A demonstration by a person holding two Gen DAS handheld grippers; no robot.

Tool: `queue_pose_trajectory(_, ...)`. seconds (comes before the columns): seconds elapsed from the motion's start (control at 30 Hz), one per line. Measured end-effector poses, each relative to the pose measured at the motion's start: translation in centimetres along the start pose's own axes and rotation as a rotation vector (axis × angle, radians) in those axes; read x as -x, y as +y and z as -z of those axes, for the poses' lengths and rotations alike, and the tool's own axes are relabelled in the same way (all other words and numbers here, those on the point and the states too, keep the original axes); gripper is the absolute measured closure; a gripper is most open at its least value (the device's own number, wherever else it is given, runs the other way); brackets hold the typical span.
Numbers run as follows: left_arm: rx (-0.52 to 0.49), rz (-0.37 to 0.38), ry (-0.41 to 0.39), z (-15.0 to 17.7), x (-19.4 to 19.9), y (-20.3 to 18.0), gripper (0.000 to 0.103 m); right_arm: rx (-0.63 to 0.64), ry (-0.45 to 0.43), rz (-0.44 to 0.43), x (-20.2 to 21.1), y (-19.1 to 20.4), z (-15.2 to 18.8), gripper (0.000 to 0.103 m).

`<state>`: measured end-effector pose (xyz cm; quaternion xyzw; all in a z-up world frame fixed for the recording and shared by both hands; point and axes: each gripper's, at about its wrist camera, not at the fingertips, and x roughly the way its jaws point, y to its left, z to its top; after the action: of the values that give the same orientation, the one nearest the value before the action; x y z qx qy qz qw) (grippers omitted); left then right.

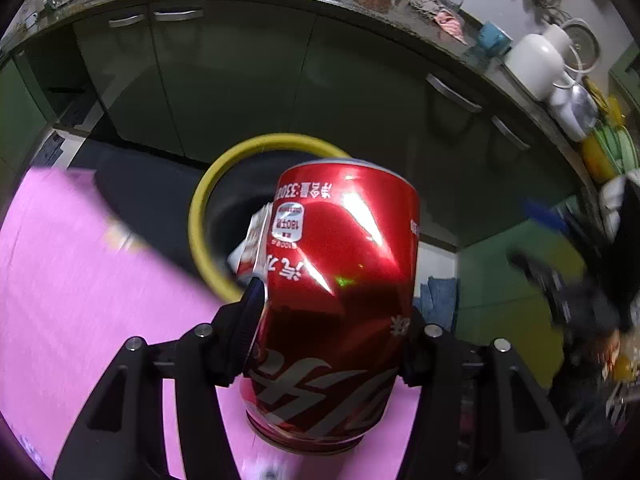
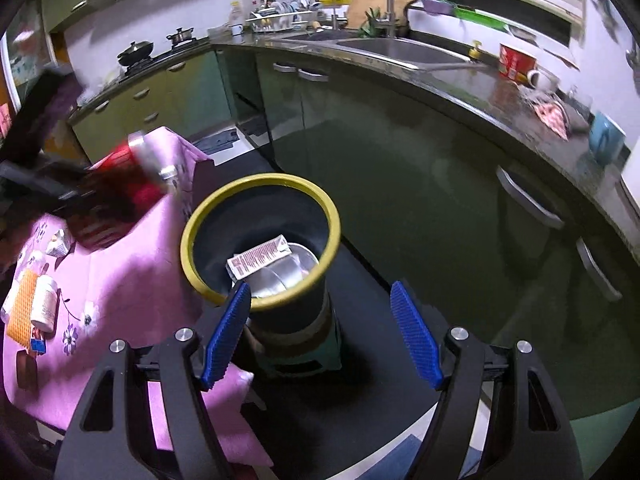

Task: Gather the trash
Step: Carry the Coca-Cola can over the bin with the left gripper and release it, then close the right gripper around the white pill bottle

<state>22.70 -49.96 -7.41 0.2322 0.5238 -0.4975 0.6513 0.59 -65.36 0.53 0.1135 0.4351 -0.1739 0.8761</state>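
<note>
The left tongs [image 1: 332,320] clamp a red soda can [image 1: 340,272], held above the pink-clothed table [image 1: 80,280] with the yellow-rimmed trash bin [image 1: 208,200] at its 11 o'clock. The right tongs [image 2: 320,332] gape empty over that bin, where a carton [image 2: 260,258] lies inside.

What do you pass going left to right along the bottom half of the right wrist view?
White bottle on the pink cloth → yellow-rimmed bin holding a carton → right tongs' right blue pad → cabinet door handle.
</note>
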Motion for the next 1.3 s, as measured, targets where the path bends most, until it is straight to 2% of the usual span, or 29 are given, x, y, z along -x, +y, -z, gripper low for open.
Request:
queue_pose_trajectory(0.1, 0.034, -0.018, 0.008, -2.3, -2.6, 0.4, 0.047, -0.015, 0.018, -0.003, -0.5, -0.9, 0.7, 0.031)
queue_pose_trajectory(0.13, 0.045, -0.032, 0.009, -2.8, -3.2, 0.7, 0.04, -0.022, 0.023, -0.003, -0.7, -1.1, 1.0, 0.031)
queue_pose_trajectory(0.17, 0.054, -0.042, 0.008, -3.1, -3.6, 1.0, 0.037, -0.029, 0.027, 0.001, -0.9, -1.4, 1.1, 0.031)
queue_pose_trajectory(0.23, 0.067, -0.056, 0.017, -3.4, -4.2, 1.4, 0.037, -0.041, 0.034, 0.009, -1.1, -1.8, 1.4, 0.031)
queue_pose_trajectory(0.33, 0.09, -0.044, 0.007, -3.2, -3.4, 2.2, 0.037, -0.047, 0.039, 0.008, -1.3, -2.1, 1.5, 0.031)
queue_pose_trajectory(0.47, 0.091, -0.034, -0.042, -1.6, 0.0, 1.8, 0.037, -0.031, 0.044, -0.006, -1.2, -1.2, 1.5, 0.03)
queue_pose_trajectory(0.53, 0.1, -0.017, -0.078, 0.4, 3.1, 1.9, 0.037, -0.019, 0.046, -0.014, -1.2, -0.5, 1.4, 0.03)
queue_pose_trajectory(0.7, 0.155, -0.038, -0.175, 6.7, 10.1, 2.9, 0.035, 0.031, 0.045, -0.058, -1.1, 2.4, 1.1, 0.03)
queue_pose_trajectory(0.83, 0.256, -0.066, -0.274, 13.9, 15.5, 5.4, 0.034, 0.123, 0.06, -0.151, -1.3, 7.4, 1.3, 0.03)
queue_pose_trajectory(1.0, 0.392, -0.154, -0.397, 24.3, 20.8, 8.1, 0.03, 0.277, 0.104, -0.343, -2.0, 17.3, 1.9, 0.03)
queue_pose_trajectory(1.1, 0.451, -0.22, -0.426, 29.2, 22.2, 9.0, 0.029, 0.364, 0.147, -0.433, -2.7, 23.5, 2.0, 0.03)
queue_pose_trajectory(1.2, 0.494, -0.26, -0.442, 33.2, 22.9, 9.4, 0.029, 0.439, 0.191, -0.489, -3.3, 29.2, 2.2, 0.03)
queue_pose_trajectory(1.3, 0.512, -0.294, -0.463, 36.1, 23.1, 9.6, 0.029, 0.489, 0.206, -0.509, -3.4, 33.7, 2.4, 0.03)
